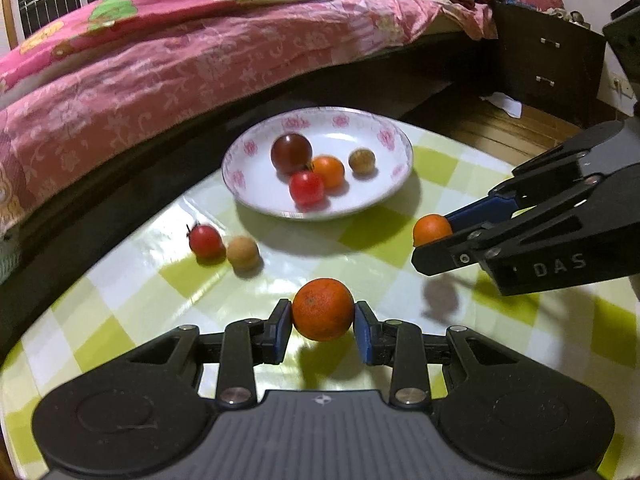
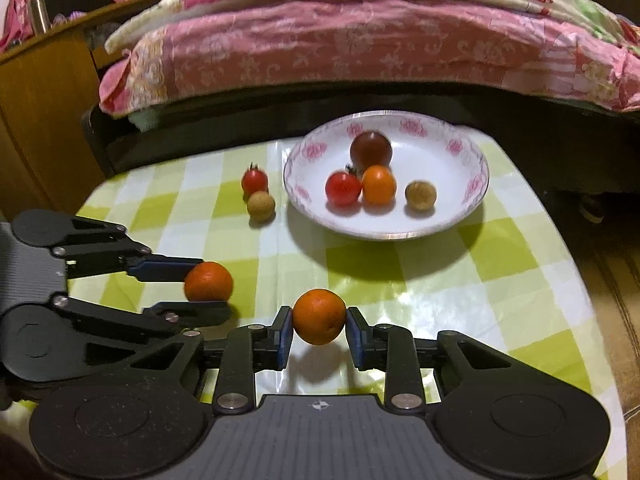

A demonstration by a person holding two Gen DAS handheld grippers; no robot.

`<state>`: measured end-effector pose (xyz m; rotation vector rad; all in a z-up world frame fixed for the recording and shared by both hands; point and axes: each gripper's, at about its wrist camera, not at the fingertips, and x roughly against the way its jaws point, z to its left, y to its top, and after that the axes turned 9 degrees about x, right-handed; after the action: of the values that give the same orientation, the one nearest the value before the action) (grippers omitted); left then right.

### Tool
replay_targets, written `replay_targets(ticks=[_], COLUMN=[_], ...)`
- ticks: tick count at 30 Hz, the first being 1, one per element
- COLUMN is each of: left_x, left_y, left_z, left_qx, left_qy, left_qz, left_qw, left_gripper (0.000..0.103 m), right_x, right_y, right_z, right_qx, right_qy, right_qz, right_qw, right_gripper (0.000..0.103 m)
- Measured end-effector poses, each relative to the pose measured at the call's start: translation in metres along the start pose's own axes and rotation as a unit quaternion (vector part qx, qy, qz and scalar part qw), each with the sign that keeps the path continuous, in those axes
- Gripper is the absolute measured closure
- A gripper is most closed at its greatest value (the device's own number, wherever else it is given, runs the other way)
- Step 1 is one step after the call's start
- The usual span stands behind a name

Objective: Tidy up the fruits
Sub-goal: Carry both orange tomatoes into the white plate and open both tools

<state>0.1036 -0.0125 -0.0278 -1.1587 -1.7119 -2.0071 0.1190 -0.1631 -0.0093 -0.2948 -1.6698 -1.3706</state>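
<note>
My left gripper (image 1: 322,320) is shut on an orange (image 1: 322,309), held just above the checked table; it also shows in the right wrist view (image 2: 208,281). My right gripper (image 2: 319,327) is shut on another orange (image 2: 319,316), seen from the left wrist view (image 1: 432,230). A white flowered plate (image 1: 384,196) (image 2: 460,216) ahead holds a dark tomato (image 1: 291,153), a red tomato (image 1: 306,187), an orange fruit (image 1: 329,171) and a brown longan (image 1: 362,161). A red tomato (image 1: 205,240) and a longan (image 1: 242,253) lie on the table left of the plate.
The green-and-white checked tablecloth (image 1: 120,320) covers a small table close to a bed with a pink quilt (image 1: 160,60). A dark drawer cabinet (image 1: 552,68) stands at the right; a wooden cabinet (image 2: 40,120) is at the left in the right wrist view.
</note>
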Motion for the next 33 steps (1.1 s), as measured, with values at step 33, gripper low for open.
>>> replay_targets(ticks=[33], left_x=[-0.07], left_y=[0.07], left_z=[0.008], left_qx=[-0.011], left_qy=[0.048], left_qz=[-0.054], left_qw=[0.9973], left_gripper=[0.062], right_x=[-0.044], right_y=[0.038], right_z=[-0.059], right_qx=[-0.003], right_qy=[-0.04], right_qz=[-0.025], right_qw=[0.999], right_gripper=[0.079])
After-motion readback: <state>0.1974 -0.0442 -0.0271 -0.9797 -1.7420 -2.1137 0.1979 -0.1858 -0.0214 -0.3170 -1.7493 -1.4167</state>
